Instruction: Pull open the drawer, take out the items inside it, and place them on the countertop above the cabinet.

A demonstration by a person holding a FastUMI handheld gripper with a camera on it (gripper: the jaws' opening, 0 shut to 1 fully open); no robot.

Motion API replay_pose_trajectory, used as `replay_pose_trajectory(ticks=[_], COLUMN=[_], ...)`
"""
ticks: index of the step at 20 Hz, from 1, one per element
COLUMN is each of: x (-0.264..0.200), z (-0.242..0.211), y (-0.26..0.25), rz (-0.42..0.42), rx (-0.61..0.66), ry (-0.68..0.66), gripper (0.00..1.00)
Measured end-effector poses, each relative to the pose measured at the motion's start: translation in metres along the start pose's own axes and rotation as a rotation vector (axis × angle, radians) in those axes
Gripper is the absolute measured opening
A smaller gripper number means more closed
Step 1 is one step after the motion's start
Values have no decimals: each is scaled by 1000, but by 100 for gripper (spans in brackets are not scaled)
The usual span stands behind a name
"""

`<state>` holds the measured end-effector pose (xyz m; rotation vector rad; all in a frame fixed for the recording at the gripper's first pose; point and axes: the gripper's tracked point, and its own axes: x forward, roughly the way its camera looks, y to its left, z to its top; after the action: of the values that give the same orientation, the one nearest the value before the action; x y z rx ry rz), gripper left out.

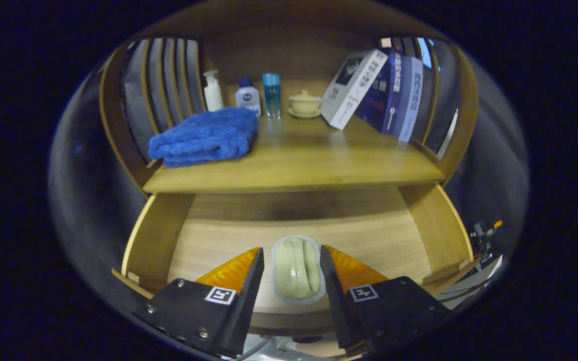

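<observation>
The drawer (158, 240) stands pulled out beneath the bench (299, 170), and 1 item lies on its wooden floor: a pale green soap bar in a clear dish (297, 269), well forward of the drawer's back and about midway between its 2 side walls. The gripper (291, 273) hangs directly over that dish with its 2 fingers spread, 1 on each side of it. From this view the fingers appear just beside the dish's long edges, but I cannot tell whether either one touches it, so the gripper reads as released, grasping nothing. The dish's long axis runs from the drawer's front toward its back, in line with the way the fingers point, so closing them would squeeze across its narrow width; that looks like the right alignment for a pick. The dish sits lower than the bench, so any lift has to go up and past the bench's front lip. On the bench, behind the drawer, lies a folded blue towel (203, 136), with bare wood beside it where the dish could go.
</observation>
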<state>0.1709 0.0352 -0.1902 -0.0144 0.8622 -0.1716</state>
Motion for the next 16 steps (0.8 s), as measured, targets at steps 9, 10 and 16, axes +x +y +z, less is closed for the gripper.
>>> replay_pose_trajectory(ticks=[9, 10, 16], x=[47, 54, 35], z=[-31, -29, -19], y=[4, 4, 7], rz=[-15, -19, -24], rx=[-66, -64, -74], ry=[170, 160, 137], gripper=[34, 28, 16])
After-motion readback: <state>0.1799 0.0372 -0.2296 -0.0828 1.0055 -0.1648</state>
